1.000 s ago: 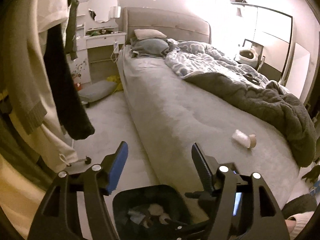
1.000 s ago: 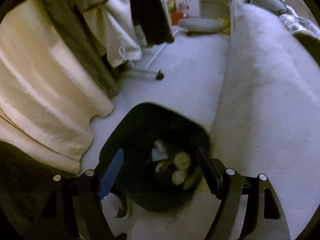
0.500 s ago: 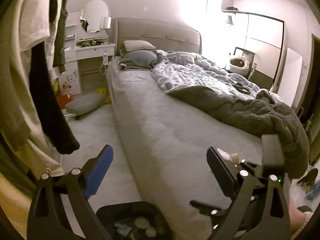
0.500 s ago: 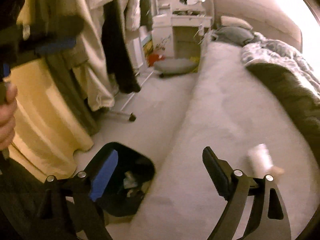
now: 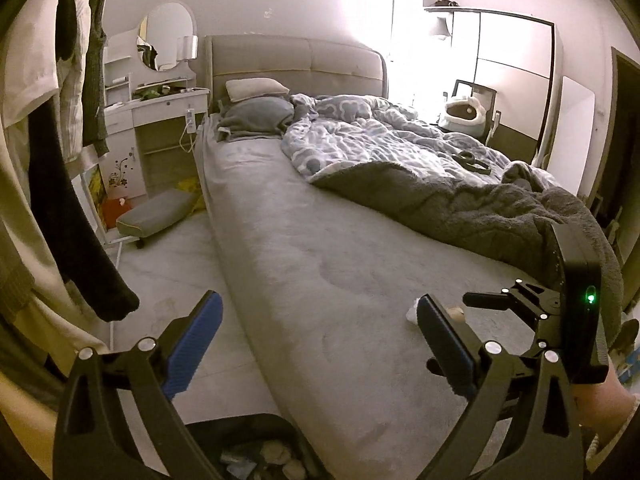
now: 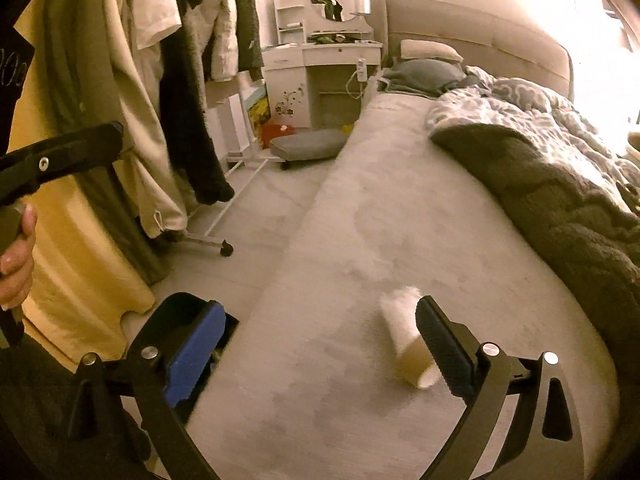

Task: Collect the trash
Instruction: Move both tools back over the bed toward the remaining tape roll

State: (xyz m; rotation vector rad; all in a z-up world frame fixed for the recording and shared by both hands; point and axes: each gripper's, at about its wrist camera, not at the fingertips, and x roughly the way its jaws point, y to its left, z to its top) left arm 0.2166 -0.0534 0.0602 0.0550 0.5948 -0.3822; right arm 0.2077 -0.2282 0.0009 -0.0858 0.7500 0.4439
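A nearly used-up toilet paper roll point(image 6: 406, 334) lies on the grey bed point(image 6: 344, 264), white paper on a tan core. My right gripper point(image 6: 316, 340) is open and empty, hovering just above the bed with the roll beside its right finger point(image 6: 440, 344). In the left wrist view only the roll's end point(image 5: 412, 314) shows behind my finger. My left gripper point(image 5: 316, 340) is open and empty over the bed's edge. A black trash bin point(image 5: 256, 452) with trash in it stands on the floor below; it also shows in the right wrist view point(image 6: 180, 316).
A dark fleece blanket point(image 5: 500, 216) and patterned duvet point(image 5: 380, 140) cover the bed's right half. Clothes hang on a rack point(image 6: 132, 92) at left, its wheeled foot point(image 6: 226, 246) on the floor. A grey cushion point(image 5: 156, 212) and white vanity point(image 5: 160, 120) stand further back.
Both grippers have risen from over the bin and turned toward the bed. The right gripper has moved in close to the roll. Both stay open.
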